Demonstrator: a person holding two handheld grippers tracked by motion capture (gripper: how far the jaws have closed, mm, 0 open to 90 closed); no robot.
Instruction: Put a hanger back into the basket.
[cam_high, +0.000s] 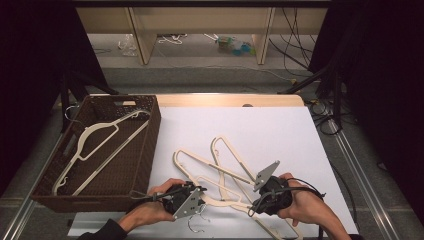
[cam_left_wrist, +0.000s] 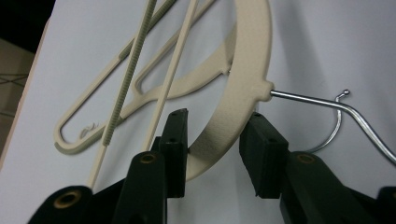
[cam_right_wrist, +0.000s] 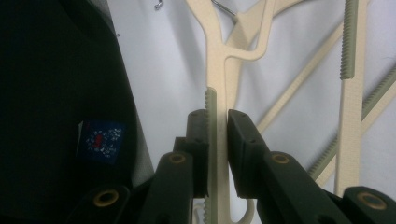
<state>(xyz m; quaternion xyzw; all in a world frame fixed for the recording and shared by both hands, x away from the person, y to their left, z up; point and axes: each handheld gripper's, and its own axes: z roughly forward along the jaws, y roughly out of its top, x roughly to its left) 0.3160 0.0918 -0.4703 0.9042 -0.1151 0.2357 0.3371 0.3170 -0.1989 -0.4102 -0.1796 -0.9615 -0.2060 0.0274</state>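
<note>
Several cream plastic hangers (cam_high: 226, 169) lie tangled on the white table top (cam_high: 280, 135). One cream hanger (cam_high: 227, 202) runs between my two grippers, its metal hook (cam_high: 196, 223) near the front edge. My left gripper (cam_high: 196, 198) is shut on this hanger's curved shoulder (cam_left_wrist: 219, 133) just beside the hook (cam_left_wrist: 327, 105). My right gripper (cam_high: 261, 198) is shut on its thin ridged arm (cam_right_wrist: 217, 140) below the fork of the neck (cam_right_wrist: 243, 42). In the right gripper view, the left gripper's black body (cam_right_wrist: 65, 107) is close on the left.
A brown wicker basket (cam_high: 151, 142) stands at the table's left and holds one cream hanger (cam_high: 100, 136). Other hanger bars (cam_right_wrist: 350, 93) cross beside the held one. The far right of the table is bare. Cables and shelving lie beyond the far edge.
</note>
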